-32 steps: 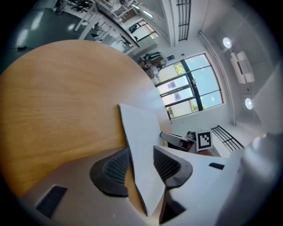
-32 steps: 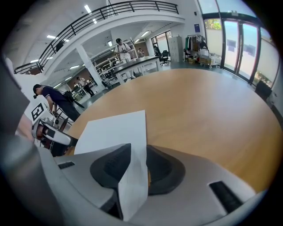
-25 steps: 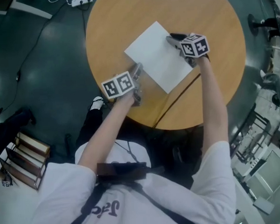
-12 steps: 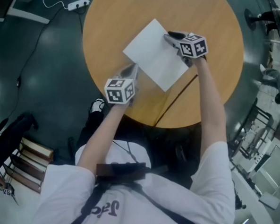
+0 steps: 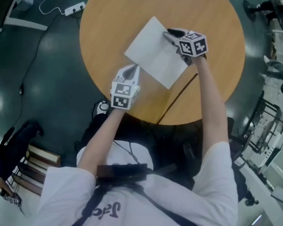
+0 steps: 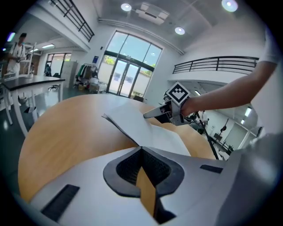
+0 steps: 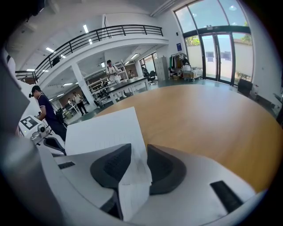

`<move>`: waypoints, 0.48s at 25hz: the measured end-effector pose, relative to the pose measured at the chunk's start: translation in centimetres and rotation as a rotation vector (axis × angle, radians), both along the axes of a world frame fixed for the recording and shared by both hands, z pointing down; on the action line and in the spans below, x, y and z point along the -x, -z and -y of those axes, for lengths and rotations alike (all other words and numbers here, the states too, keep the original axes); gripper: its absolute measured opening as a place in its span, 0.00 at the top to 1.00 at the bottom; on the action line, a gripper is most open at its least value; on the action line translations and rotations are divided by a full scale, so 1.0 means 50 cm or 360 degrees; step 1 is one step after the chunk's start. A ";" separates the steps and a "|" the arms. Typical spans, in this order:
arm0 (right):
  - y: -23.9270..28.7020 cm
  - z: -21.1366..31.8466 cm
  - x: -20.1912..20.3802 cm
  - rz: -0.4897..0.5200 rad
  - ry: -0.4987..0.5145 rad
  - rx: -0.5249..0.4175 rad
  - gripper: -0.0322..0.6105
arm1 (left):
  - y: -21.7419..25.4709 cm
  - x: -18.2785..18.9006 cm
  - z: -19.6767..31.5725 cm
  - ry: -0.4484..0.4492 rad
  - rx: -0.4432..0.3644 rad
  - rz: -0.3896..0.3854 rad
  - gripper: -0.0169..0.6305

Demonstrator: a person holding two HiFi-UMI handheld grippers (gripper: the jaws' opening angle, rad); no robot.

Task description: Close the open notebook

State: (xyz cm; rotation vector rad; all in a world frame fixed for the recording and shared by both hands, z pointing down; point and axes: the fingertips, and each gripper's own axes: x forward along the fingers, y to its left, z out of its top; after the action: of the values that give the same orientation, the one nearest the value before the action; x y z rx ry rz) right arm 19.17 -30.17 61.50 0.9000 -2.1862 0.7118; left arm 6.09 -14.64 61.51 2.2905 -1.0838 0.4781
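Notebook [image 5: 152,54], long axis diagonal on table [image 5: 212,15]

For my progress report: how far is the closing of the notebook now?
Done: the left hand-held gripper is shut on the near edge of the notebook, which looks slightly raised there. In hand: the right hand-held gripper pinches the opposite edge. Left: the fold itself; the notebook lies open on the table.

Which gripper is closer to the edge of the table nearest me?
Left. The left gripper grips the notebook's edge nearest that rim of the table; the right gripper grips the opposite edge, further in towards the table's middle.
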 end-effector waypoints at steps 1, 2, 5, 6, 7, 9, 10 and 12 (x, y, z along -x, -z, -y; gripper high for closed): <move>0.003 -0.002 -0.002 0.0007 -0.0015 -0.0011 0.75 | 0.005 -0.006 -0.004 -0.0036 -0.0033 0.0023 0.96; 0.007 -0.005 -0.004 0.0022 -0.0028 -0.0018 0.75 | 0.012 -0.014 -0.009 -0.0077 -0.0070 0.0046 0.96; 0.017 -0.018 -0.006 0.0071 -0.0058 -0.0037 0.80 | 0.031 -0.043 -0.025 -0.0203 -0.0177 0.0115 0.96; 0.020 -0.021 -0.008 0.0079 -0.0071 -0.0045 0.80 | 0.035 -0.053 -0.030 -0.0247 -0.0210 0.0139 0.96; 0.022 -0.025 -0.012 0.0083 -0.0085 -0.0052 0.80 | 0.038 -0.062 -0.034 -0.0296 -0.0245 0.0167 0.96; 0.028 -0.036 -0.021 0.0082 -0.0106 -0.0062 0.79 | 0.046 -0.080 -0.045 -0.0405 -0.0320 0.0234 0.96; 0.032 -0.043 -0.025 0.0086 -0.0114 -0.0069 0.79 | 0.050 -0.087 -0.050 -0.0456 -0.0358 0.0270 0.96; 0.043 -0.056 -0.035 0.0111 -0.0151 -0.0086 0.79 | 0.056 -0.099 -0.058 -0.0540 -0.0418 0.0330 0.96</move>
State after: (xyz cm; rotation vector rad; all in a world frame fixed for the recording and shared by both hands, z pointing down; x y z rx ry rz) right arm 20.93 -27.38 59.34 1.0262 -2.2457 0.7428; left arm 11.06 -11.76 58.72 2.7244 -0.8952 0.7592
